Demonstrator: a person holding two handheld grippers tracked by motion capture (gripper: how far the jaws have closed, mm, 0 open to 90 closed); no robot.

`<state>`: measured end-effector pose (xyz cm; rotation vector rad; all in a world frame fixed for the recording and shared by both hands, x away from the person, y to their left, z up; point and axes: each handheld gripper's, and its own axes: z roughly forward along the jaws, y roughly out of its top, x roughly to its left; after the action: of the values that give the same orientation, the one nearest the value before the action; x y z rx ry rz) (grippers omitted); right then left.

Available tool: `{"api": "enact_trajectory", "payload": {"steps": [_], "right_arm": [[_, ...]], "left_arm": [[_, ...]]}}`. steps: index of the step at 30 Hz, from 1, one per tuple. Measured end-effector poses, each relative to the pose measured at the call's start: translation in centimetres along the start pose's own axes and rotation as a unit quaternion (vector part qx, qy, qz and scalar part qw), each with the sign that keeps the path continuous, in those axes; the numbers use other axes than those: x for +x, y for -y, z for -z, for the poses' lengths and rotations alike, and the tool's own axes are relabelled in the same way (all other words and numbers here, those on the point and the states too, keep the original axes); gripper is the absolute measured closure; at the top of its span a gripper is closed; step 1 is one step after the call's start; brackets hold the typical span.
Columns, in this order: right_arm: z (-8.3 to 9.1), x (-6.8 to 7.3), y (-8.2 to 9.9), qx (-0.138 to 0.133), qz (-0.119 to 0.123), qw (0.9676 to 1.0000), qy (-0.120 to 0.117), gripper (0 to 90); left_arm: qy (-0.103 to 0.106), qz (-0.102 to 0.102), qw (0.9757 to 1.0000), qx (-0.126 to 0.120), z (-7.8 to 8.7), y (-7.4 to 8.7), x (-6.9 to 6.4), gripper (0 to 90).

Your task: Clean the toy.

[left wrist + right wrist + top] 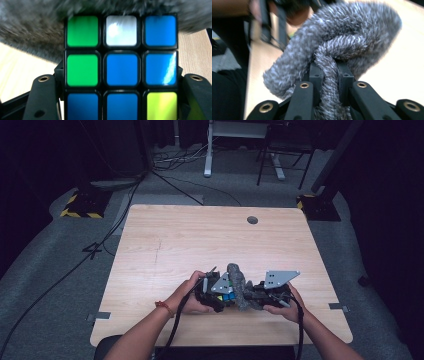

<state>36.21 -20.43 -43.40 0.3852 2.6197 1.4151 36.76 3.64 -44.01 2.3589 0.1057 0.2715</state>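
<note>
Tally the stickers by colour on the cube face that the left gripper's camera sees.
Puzzle cube, face toward the camera:
Blue: 5
Green: 2
White: 1
Yellow-green: 1
Total: 9

Grey fuzzy cloth lies behind it.

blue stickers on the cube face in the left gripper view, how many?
5 on the cube: top right, centre, middle right, bottom left, bottom centre. The other four are green (two), white and yellow. Other faces are hidden, and the bottom row is cut off by the frame edge.
</note>
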Motion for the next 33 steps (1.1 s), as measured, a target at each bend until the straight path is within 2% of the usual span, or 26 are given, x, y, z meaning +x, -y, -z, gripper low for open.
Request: {"api": "enact_trajectory", "payload": {"steps": [4, 6, 8, 9, 10, 12, 14, 16, 18, 20, 23, 27, 29, 31, 33], "right_arm": [[-0.6, -0.9, 1.2, 0.037, -0.019, 0.9991, 0.003, 79.1], [-0.9, -1.1, 1.5, 0.051, -0.021, 0.9985, -0.003, 79.1], [-1.2, -0.9, 1.6, 0.059, -0.019, 0.9981, -0.005, 79.0], [-1.2, -0.8, 1.6, 0.053, -0.022, 0.9983, -0.010, 79.0], [-1.0, -0.6, 1.5, 0.047, -0.025, 0.9985, -0.011, 79.0], [-0.3, 0.0, 1.0, 0.029, -0.018, 0.9994, -0.008, 79.0], [0.4, 0.4, 0.4, 0.002, -0.012, 0.9999, -0.012, 79.0], [0.8, 1.0, -0.3, -0.019, 0.001, 0.9996, -0.018, 79.0], [0.8, 1.3, -0.7, -0.031, 0.010, 0.9993, -0.016, 78.9], [0.9, 1.4, -0.9, -0.043, 0.007, 0.9989, -0.018, 78.9], [0.9, 0.9, -0.8, -0.036, 0.001, 0.9993, -0.001, 78.8], [0.4, 0.2, 0.0, -0.010, -0.010, 0.9997, 0.018, 78.8], [0.0, -0.3, 0.6, 0.004, -0.022, 0.9996, 0.015, 78.8], [-0.4, -0.6, 1.1, 0.020, -0.030, 0.9992, 0.016, 78.8], [-0.8, -0.6, 1.5, 0.023, -0.036, 0.9991, 0.007, 78.7]], "left_arm": [[-0.008, 0.002, 0.9998, -0.017, 0.9, -0.1, 0.1, 33.3], [-0.005, 0.006, 0.9995, -0.029, 1.4, -0.1, 0.3, 33.3], [-0.012, 0.001, 0.9996, -0.025, 1.6, -0.2, 0.3, 33.3], [-0.012, -0.001, 0.9996, -0.024, 1.6, -0.1, 0.4, 33.4], [-0.011, -0.001, 0.9998, -0.014, 1.5, 0.0, 0.4, 33.3], [-0.021, -0.005, 0.9997, 0.011, 0.9, 0.3, 0.5, 33.4], [-0.012, 0.001, 0.9998, 0.016, 0.5, 0.6, 0.6, 33.4], [0.003, -0.003, 0.9999, 0.014, 0.0, 0.5, 0.3, 33.4], [0.021, -0.009, 0.9997, 0.006, -0.3, -0.1, -0.2, 33.3], [0.024, -0.015, 0.9996, 0.009, -0.5, -0.3, -0.6, 33.2], [0.028, -0.007, 0.9996, 0.003, -0.3, -0.4, -0.4, 33.3], [0.015, -0.012, 0.9998, -0.009, 0.5, -0.6, -0.6, 33.3], [0.007, -0.014, 0.9997, -0.017, 1.1, -0.7, -0.6, 33.1], [0.002, -0.007, 0.9994, -0.035, 1.9, -0.7, -0.3, 33.1], [-0.006, -0.009, 0.9991, -0.040, 2.7, -0.8, -0.1, 33.2]]}}
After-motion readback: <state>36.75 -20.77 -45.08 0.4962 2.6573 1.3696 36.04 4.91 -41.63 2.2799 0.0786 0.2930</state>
